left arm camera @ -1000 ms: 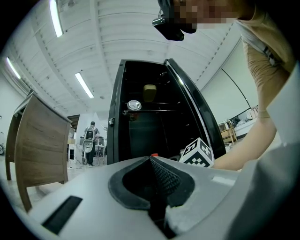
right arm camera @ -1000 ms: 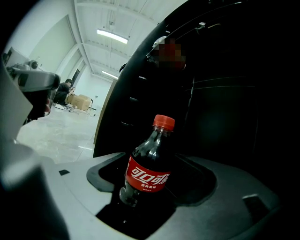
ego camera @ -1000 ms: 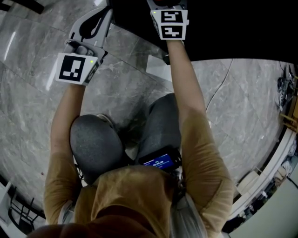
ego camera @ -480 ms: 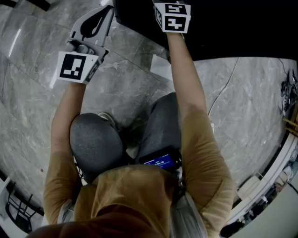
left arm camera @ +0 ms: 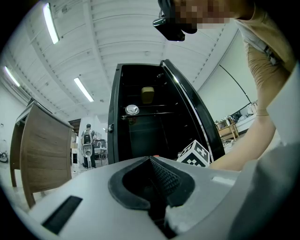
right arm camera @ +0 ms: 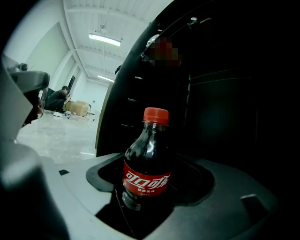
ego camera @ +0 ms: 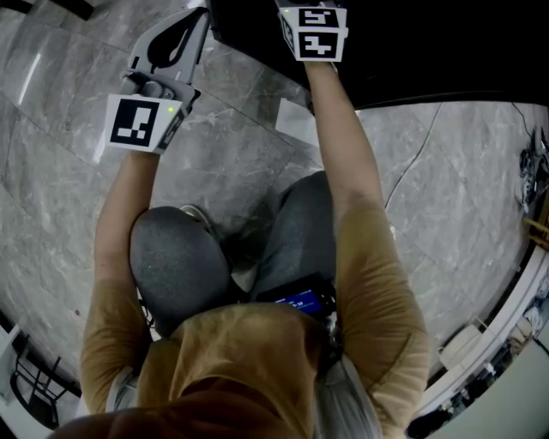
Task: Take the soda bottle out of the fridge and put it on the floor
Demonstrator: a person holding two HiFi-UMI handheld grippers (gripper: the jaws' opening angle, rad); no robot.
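Grey stone floor (ego camera: 69, 197) is spreading out under a person who is crouching in front of a black fridge (ego camera: 446, 51). From the head view, the left gripper (ego camera: 193, 19) is hanging over the floor, just beside the fridge's front corner. The right gripper (ego camera: 313, 34) is reaching in past the fridge's front edge, so its tips are hiding in the dark.

From the left gripper view, its jaws are pressing together with nothing between them. It is pointing at the open fridge, where a round shiny thing (left arm camera: 131, 109) is sitting on a shelf.

From the right gripper view, the jaws are squeezing the lower part of the soda bottle (right arm camera: 146, 161). The bottle is standing upright, red cap on top, with the dark fridge behind it.

I think the taking-out step is going on now. Next, the bottle needs pulling straight back out, staying upright. Then it needs lowering until its bottom is flat on the floor, before the jaws let go.
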